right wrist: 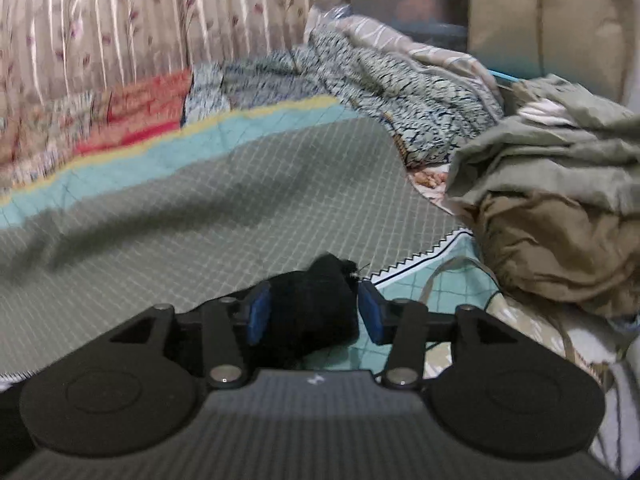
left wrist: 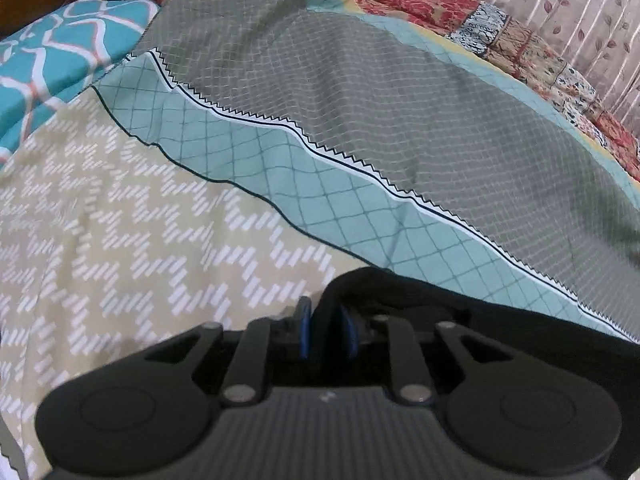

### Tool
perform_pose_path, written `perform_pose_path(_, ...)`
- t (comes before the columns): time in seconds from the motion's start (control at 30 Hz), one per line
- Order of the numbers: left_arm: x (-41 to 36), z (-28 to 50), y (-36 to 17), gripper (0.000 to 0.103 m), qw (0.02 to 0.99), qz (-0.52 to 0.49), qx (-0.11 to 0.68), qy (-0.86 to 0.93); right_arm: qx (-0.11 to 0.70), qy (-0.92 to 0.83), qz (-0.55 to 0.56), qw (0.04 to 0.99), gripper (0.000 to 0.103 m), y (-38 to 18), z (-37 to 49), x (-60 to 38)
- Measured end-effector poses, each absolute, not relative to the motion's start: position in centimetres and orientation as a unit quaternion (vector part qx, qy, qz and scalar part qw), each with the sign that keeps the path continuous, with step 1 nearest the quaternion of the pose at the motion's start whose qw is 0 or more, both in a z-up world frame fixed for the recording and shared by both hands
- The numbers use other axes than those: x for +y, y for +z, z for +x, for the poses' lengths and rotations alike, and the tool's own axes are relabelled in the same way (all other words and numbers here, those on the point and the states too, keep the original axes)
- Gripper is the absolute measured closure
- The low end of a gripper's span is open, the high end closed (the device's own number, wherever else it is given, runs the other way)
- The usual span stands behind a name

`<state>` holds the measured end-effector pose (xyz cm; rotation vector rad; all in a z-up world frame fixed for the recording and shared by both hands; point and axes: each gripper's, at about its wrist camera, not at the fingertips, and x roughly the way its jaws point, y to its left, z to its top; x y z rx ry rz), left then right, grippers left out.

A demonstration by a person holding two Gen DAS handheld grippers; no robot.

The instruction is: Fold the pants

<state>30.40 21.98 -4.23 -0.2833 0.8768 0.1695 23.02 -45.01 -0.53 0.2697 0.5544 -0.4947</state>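
Clearly the left gripper (left wrist: 326, 332) is clenched tight: its blue pads (left wrist: 305, 330) stand almost together with a thin fold of the black pants (left wrist: 500, 316) pinched between them, and the dark cloth runs off to the right, draped over the linkage and lying across the bedspread (left wrist: 340, 120). Across the bed, the right gripper (right wrist: 314, 312) stands wider, its blue pads (right wrist: 258, 312) pressed against both sides of a thick, bunched wad of the same black pants (right wrist: 316, 308), soft and matte, with a few loose threads at its top edge. Underneath, the bedspread is a printed cotton sheet in bands: grey-green with a fine white grid, teal with a diamond lattice, a white zigzag border, and beige with dashed white chevrons. To the right sits a heap of crumpled olive and tan clothes (right wrist: 552, 200). Behind hangs a pleated, shiny curtain (right wrist: 120, 20) with leaf sprigs.
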Motion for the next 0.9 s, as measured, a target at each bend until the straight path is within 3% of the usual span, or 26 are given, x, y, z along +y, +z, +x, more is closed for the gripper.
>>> perform_pose_path(0.13, 21.6, 29.3, -3.6, 0.082, 0.902, -0.108, 0.413, 0.063, 0.251, -0.263, 0.189, 0.912, 0.053, -0.3, 22.3, -48.4)
perform_pose_path(0.4, 20.5, 28.3, -2.9, 0.088, 0.914, -0.081, 0.396, 0.048, 0.228, -0.251, 0.421, 0.841, 0.050, -1.5, 21.7, -50.5)
perform_pose_path(0.43, 20.3, 28.1, -2.7, 0.089, 0.915, -0.074, 0.393, 0.047, 0.228, -0.249, 0.435, 0.835, 0.048, -1.6, 21.7, -49.6)
perform_pose_path(0.57, 19.5, 27.3, -2.2, 0.090, 0.921, -0.053, 0.382, 0.046, 0.237, -0.256, 0.465, 0.813, 0.022, -1.8, 24.0, -48.6)
perform_pose_path(0.63, 19.3, 26.8, -1.8, 0.091, 0.925, -0.047, 0.374, 0.047, 0.253, -0.270, 0.469, 0.802, 0.021, -2.2, 25.5, -48.5)
perform_pose_path(0.67, 19.2, 26.4, -1.5, 0.091, 0.927, -0.047, 0.370, 0.047, 0.272, -0.277, 0.469, 0.793, 0.036, -2.6, 26.2, -48.4)
perform_pose_path(0.7, 19.2, 25.9, -1.1, 0.091, 0.928, -0.048, 0.365, 0.047, 0.283, -0.275, 0.471, 0.789, 0.085, -2.9, 26.5, -48.5)
perform_pose_path(0.73, 19.2, 25.4, -0.8, 0.091, 0.930, -0.050, 0.360, 0.047, 0.288, -0.265, 0.475, 0.788, 0.097, -2.9, 26.5, -48.5)
perform_pose_path(0.9, 19.8, 21.3, 1.6, 0.091, 0.941, -0.064, 0.330, 0.040, 0.219, -0.224, 0.470, 0.825, 0.096, 0.1, 20.5, -49.1)
